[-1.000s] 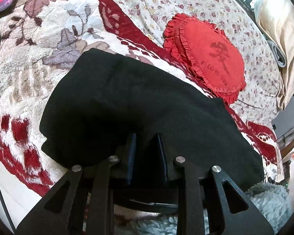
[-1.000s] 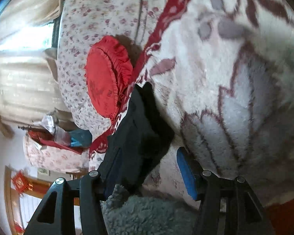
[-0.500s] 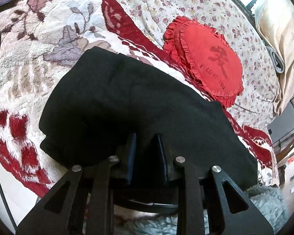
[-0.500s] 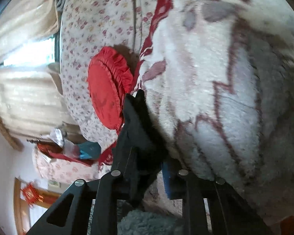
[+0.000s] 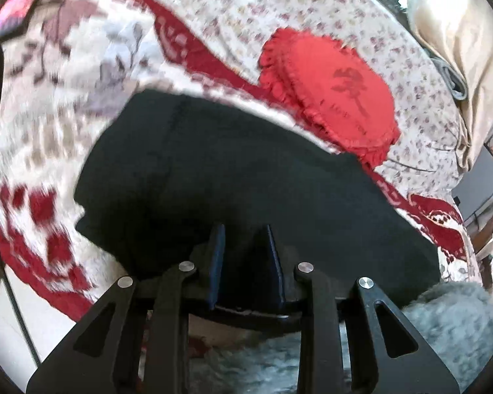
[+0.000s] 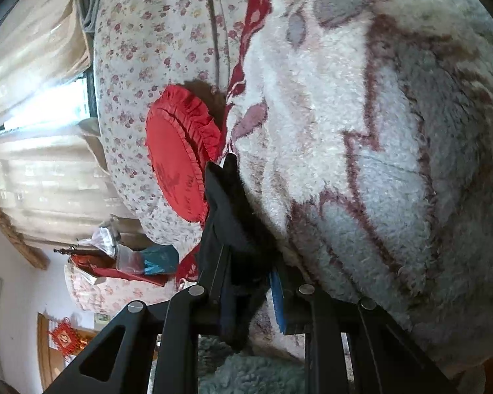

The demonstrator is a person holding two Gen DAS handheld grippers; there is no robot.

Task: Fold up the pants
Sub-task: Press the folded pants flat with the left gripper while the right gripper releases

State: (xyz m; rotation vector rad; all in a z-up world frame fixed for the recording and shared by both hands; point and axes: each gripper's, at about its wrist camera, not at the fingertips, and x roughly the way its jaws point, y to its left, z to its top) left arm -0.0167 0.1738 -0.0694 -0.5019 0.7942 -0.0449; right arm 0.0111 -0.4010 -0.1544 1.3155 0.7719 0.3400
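Black pants [image 5: 233, 170] lie folded on a fluffy red-and-white patterned blanket [image 5: 49, 124]. My left gripper [image 5: 245, 246] is shut on the near edge of the pants. In the right wrist view the pants [image 6: 236, 223] appear edge-on as a dark fold, and my right gripper [image 6: 251, 282] is shut on their near end, against the blanket [image 6: 378, 151].
A round red frilled cushion [image 5: 332, 95] lies just beyond the pants on a floral quilt [image 5: 246, 6]; it also shows in the right wrist view [image 6: 177, 154]. A phone [image 5: 13, 16] sits at the far left. Curtains [image 6: 33, 75] and a window are behind.
My right gripper went from open beside the pants to shut on their end. The left gripper stayed shut on the pants and the view shifted slightly, now blurred.
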